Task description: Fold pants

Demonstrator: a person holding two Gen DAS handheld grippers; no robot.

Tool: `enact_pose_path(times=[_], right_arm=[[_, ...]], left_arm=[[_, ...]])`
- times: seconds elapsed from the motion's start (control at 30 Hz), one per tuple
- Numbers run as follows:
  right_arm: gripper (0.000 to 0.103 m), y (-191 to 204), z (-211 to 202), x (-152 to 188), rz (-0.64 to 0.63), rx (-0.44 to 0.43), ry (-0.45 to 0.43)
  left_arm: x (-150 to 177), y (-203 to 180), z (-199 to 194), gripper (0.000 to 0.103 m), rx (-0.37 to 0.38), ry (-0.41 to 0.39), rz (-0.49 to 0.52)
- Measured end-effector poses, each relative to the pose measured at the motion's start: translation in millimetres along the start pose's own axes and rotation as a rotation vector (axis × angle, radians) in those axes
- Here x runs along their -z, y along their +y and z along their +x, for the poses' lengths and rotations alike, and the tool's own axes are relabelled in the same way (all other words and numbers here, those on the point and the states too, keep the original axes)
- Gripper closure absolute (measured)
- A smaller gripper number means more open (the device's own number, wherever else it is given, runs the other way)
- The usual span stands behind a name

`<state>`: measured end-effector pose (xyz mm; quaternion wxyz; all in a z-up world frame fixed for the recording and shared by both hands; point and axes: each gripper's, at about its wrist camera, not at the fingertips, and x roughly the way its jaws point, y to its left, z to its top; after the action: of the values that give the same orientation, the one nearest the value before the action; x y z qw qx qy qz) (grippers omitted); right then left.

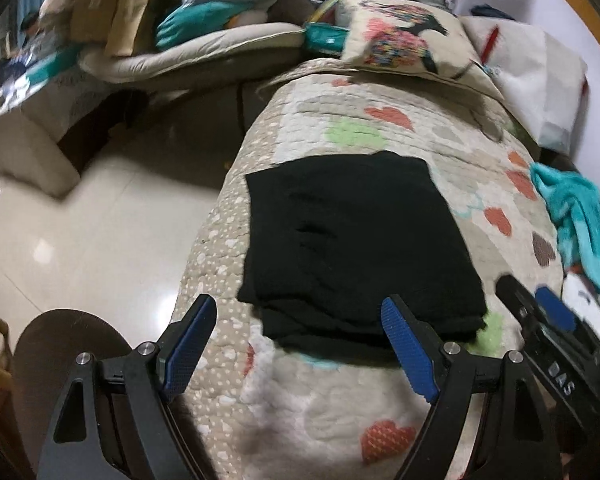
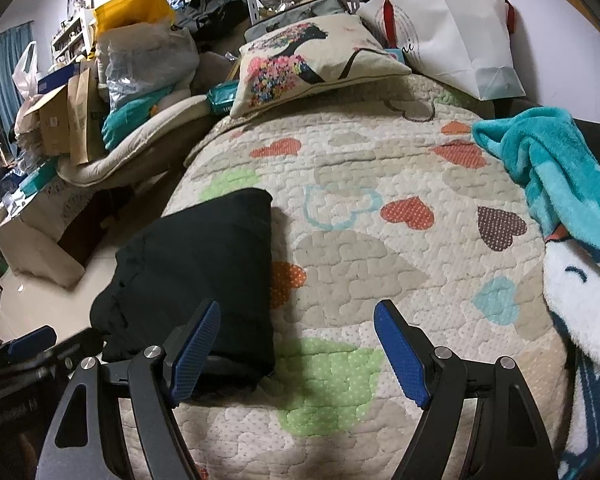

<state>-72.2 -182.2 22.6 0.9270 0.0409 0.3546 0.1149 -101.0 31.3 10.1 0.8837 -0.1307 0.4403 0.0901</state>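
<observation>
Black pants (image 1: 356, 240) lie folded into a compact rectangle on a quilted heart-pattern bedspread (image 1: 380, 128). My left gripper (image 1: 300, 320) is open and empty, held just in front of the near edge of the pants. In the right wrist view the pants (image 2: 196, 276) lie at the left on the bedspread (image 2: 380, 240). My right gripper (image 2: 296, 324) is open and empty, over bare quilt to the right of the pants. The right gripper also shows in the left wrist view (image 1: 540, 304), at the lower right beside the pants.
A printed cushion (image 2: 312, 56) and a white paper bag (image 2: 452, 28) lie at the head of the bed. A teal fleece blanket (image 2: 560, 176) lies on the right. Boxes and bags (image 2: 100, 92) pile up at left. Tiled floor (image 1: 100, 220) runs along the bed's left edge.
</observation>
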Motion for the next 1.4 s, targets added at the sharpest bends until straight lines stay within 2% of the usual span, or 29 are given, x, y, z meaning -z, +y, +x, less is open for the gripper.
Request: enact_pose_path(times=[0.1, 0.23, 0.37, 0.57, 0.6, 0.7, 0.77, 0.83, 0.87, 0.9, 0.93, 1.0, 1.07, 1.23, 1.4], right_arm=[[0.019, -3, 3, -3, 0.01, -0.016, 0.015], [0.019, -13, 10, -24, 0.096, -0.101, 0.045], [0.014, -13, 27, -51, 0.141, -0.186, 0.098], [0.014, -4, 91, -69, 0.13, -0.248, 0.231], [0.014, -3, 102, -69, 0.14, -0.26, 0.253], [0.014, -3, 133, -69, 0.193, -0.315, 0.305], [0.014, -3, 146, -68, 0.25, -0.371, 0.327], [0.013, -1, 155, -68, 0.291, -0.412, 0.343], [0.016, 3, 156, -69, 0.281, -0.429, 0.346], [0.023, 7, 157, -69, 0.264, -0.459, 0.36], [0.04, 9, 158, -70, 0.256, -0.473, 0.375], [0.059, 12, 155, -73, 0.251, -0.47, 0.385], [0.073, 12, 150, -78, 0.249, -0.479, 0.382], [0.078, 9, 135, -105, 0.239, -0.498, 0.305], [0.078, -11, 135, -141, 0.235, -0.453, 0.235]], left_arm=[[-13, 24, 14, 0.019, 0.052, 0.024, -0.1], [-34, 47, 37, 0.019, 0.146, 0.047, -0.228], [-49, 53, 70, 0.019, 0.232, 0.104, -0.278], [-43, 55, 111, 0.019, 0.356, 0.181, -0.268], [-44, 57, 115, 0.016, 0.375, 0.192, -0.277], [-48, 57, 117, 0.011, 0.449, 0.171, -0.307], [-48, 49, 114, 0.01, 0.465, 0.167, -0.276], [-46, 30, 108, 0.01, 0.467, 0.164, -0.174], [-44, 22, 104, 0.012, 0.458, 0.159, -0.128], [-42, 15, 101, 0.022, 0.429, 0.152, -0.086], [-41, 11, 98, 0.027, 0.404, 0.149, -0.059], [-42, 5, 93, 0.046, 0.388, 0.15, -0.029], [-46, 4, 89, 0.048, 0.409, 0.163, -0.044], [-70, -13, 89, 0.049, 0.443, 0.166, -0.076], [-117, -36, 104, 0.049, 0.458, 0.141, -0.091]])
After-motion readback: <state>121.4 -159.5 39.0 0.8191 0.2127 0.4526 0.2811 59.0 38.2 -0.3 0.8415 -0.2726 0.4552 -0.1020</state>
